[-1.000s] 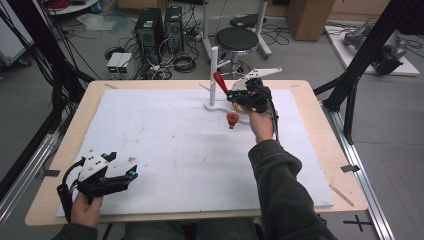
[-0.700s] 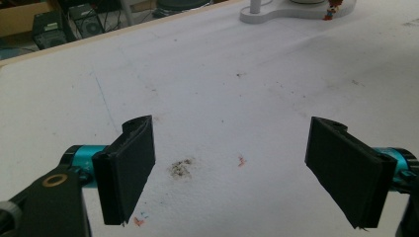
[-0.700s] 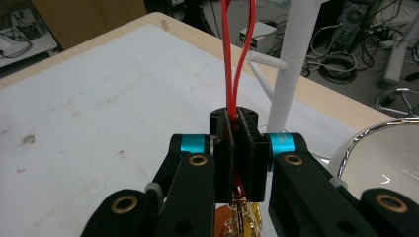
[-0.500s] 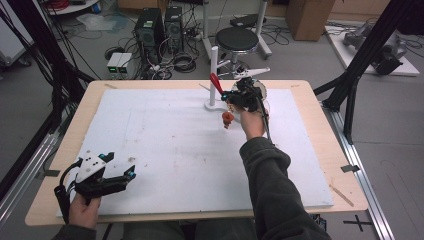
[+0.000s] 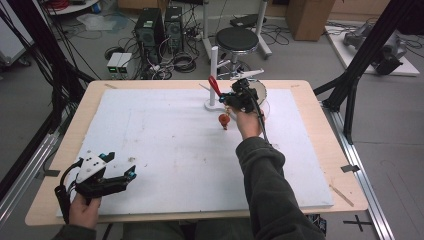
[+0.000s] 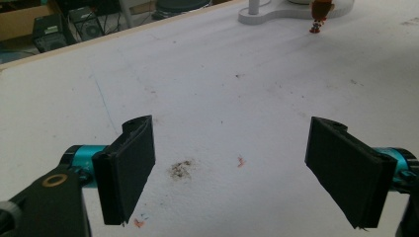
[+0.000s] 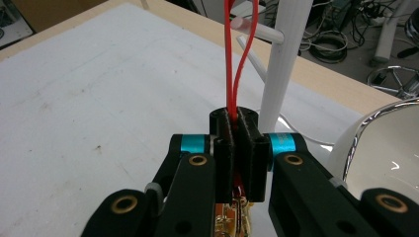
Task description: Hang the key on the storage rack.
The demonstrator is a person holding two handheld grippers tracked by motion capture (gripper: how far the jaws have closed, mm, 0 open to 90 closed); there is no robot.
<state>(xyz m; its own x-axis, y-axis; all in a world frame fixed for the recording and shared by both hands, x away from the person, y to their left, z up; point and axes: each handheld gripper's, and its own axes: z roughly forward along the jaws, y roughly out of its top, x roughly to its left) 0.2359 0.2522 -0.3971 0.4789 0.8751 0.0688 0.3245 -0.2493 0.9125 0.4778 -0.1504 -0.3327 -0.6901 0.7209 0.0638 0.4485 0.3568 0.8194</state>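
Currently the right gripper [image 5: 234, 96] has its jaws pinched tight on a red cord loop [image 7: 236, 59], from which a small orange-red charm [image 5: 224, 120] dangles just above the white mat [image 5: 165, 145], near the base of the white peg stand [image 5: 214, 75]. In the right gripper view the loop rises between the pads toward the stand's side pegs, with a white bowl [image 7: 380, 143] just beside. Judgement: the charm is light and swings freely; the cord is thin, limp and likely slippery, so the hold belongs low on the loop, close to the knot, leaving the top open to slip over a peg. Pinching too high would flatten the loop. The left gripper [image 5: 107, 180] rests at the near left corner of the mat, jaws wide apart with nothing between them.
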